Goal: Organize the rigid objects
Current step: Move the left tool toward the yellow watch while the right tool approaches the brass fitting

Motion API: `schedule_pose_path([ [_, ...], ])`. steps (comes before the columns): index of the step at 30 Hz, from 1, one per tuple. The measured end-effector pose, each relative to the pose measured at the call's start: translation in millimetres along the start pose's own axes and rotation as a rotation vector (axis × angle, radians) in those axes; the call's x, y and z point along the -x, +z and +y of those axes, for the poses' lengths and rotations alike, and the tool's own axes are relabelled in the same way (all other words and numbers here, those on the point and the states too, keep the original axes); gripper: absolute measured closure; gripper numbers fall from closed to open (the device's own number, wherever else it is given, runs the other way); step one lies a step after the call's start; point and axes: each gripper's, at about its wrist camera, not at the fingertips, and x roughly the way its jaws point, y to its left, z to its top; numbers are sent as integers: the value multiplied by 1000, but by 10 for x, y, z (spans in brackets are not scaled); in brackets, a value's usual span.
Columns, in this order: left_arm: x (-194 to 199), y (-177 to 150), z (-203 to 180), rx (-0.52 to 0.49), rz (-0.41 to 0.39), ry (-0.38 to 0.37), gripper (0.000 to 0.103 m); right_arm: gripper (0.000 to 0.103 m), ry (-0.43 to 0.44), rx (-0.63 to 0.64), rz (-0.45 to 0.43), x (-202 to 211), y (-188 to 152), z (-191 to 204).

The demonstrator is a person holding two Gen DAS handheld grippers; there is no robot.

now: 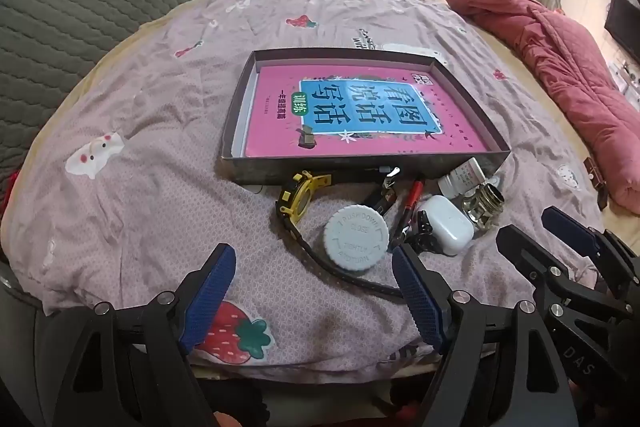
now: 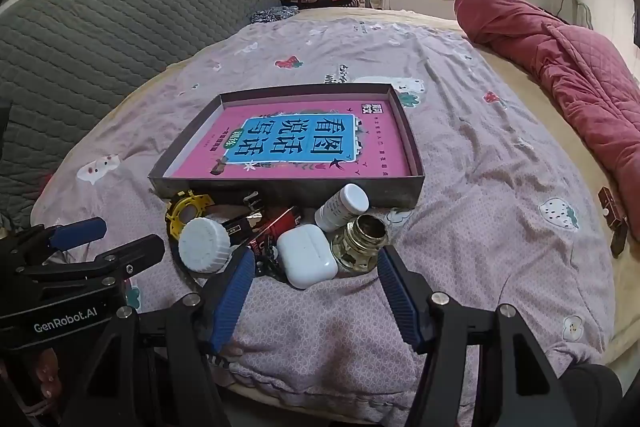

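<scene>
Both grippers are hovering low over the bed, side by side, and neither is carrying anything. The left gripper [image 1: 310, 291] is standing wide open, and so is the right gripper [image 2: 316, 291], its jaws spread and pointing at the clutter.

The things to be sorted are lying in a tight heap against the near wall of the shallow box [image 1: 468, 95], at twelve o'clock from the right gripper and one o'clock from the left. The box is already holding a pink book [image 1: 360, 111]. In the heap: a yellow watch [image 1: 300, 199], a white screw cap [image 1: 356, 239], a white earbud case [image 2: 306, 253], a small white bottle [image 2: 342, 207], a glass bottle [image 2: 360, 237] and a red pen [image 1: 410, 205].

Risks, as I am judging them: the pieces are touching, so closing on the earbud case could be nudging the glass bottle over, and it may roll on the soft sheet. The smooth case might squirt from the pads. The watch strap is running under the cap and could be dragging it along.

The left view is showing the cap's embossed lettering and the strap trailing to six o'clock; the right view is hiding that, yet showing the glass bottle's open brass neck and a dark clip [image 2: 252, 203] behind the cap
</scene>
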Motion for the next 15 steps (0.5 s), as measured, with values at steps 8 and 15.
schedule_pose_path([
  [8, 11, 0, 4, 3, 0, -3, 22, 40, -2, -7, 0, 5, 2, 1],
  [15, 20, 1, 7, 2, -1, -3, 22, 40, 2, -1, -4, -19, 14, -37],
])
